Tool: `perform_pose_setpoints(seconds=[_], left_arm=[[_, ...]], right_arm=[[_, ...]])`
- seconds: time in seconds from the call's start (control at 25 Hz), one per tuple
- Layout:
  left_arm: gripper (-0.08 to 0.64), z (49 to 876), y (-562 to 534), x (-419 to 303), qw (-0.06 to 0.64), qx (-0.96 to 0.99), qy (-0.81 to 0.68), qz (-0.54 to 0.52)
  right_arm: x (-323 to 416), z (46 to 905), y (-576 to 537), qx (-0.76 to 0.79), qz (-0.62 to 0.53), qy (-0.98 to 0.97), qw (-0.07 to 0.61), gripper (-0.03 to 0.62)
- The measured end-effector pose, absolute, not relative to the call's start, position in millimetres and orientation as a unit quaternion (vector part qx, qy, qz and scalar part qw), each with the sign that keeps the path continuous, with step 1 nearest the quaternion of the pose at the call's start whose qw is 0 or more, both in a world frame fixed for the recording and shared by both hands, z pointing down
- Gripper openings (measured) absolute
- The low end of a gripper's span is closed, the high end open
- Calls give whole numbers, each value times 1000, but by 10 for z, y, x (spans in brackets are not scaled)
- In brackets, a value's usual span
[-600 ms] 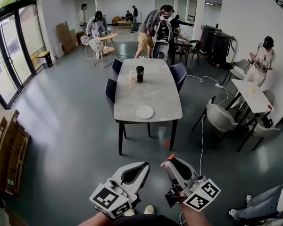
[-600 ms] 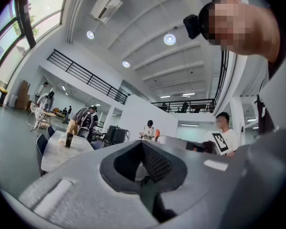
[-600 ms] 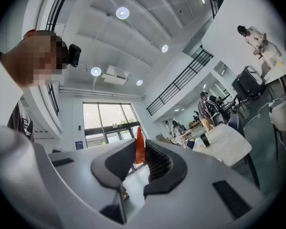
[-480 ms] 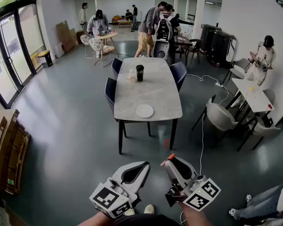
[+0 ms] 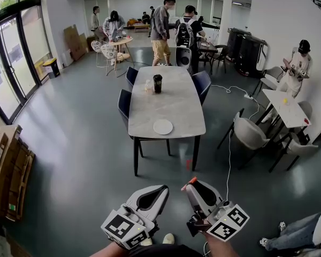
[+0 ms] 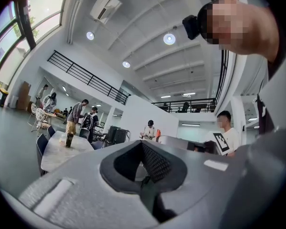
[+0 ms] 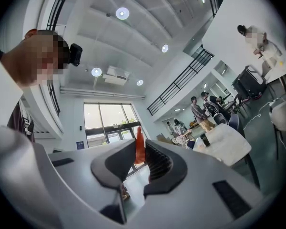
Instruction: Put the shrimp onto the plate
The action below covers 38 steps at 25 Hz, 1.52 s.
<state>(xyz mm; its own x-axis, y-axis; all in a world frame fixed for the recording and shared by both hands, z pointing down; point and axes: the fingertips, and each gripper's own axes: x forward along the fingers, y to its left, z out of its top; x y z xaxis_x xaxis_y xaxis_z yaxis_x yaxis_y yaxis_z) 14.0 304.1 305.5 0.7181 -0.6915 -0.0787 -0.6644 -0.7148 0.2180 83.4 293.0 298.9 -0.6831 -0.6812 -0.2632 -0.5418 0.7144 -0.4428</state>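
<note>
**Shrimp held in right gripper, carry to plate outstanding**

Shrimp (image 7: 139, 144): orange and upright, pinched at the jaw tips of the right gripper (image 5: 191, 186). Its top shows just above the pads. It is held low in front of the person, well apart from the table (image 5: 177, 106).

Right gripper: clamped on the shrimp, with a pad pressing on each side.

Left gripper (image 5: 161, 189): jaws together with nothing between them, hanging just beside the right one.

Plate (image 5: 162, 126): white and bare, on the near end of the table, near its middle. A dark cup (image 5: 157, 83) stands at the far end, well clear of the plate.

Step in hand: the pick looks complete. This is the carry, and the placing is not yet begun.

Next move calls for:
- closing the open floor to the table's near end
- raising the right gripper over the plate and lowering it close
- only then parting the jaws

Caution: the hold is at the very tips, so a jolt on the way could likely loosen the shrimp
</note>
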Motion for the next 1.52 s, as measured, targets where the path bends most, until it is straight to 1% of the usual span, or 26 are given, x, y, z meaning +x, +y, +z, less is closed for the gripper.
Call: perform_pose_setpoints(seconds=[0.4, 0.8, 1.04, 1.52], left_arm=[[8, 3061, 2991, 237, 75, 912, -395, -85], [8, 3113, 2804, 281, 74, 908, -404, -84], [8, 3198, 2320, 197, 83, 909, -398, -92], [8, 3112, 969, -182, 64, 921, -371, -101]], right_arm=[[1109, 3070, 2912, -329, -184, 897, 232, 64], [1150, 3124, 2703, -326, -190, 898, 228, 64], [1054, 3203, 2246, -337, -192, 897, 212, 64], [674, 3131, 968, -367, -182, 888, 209, 64]])
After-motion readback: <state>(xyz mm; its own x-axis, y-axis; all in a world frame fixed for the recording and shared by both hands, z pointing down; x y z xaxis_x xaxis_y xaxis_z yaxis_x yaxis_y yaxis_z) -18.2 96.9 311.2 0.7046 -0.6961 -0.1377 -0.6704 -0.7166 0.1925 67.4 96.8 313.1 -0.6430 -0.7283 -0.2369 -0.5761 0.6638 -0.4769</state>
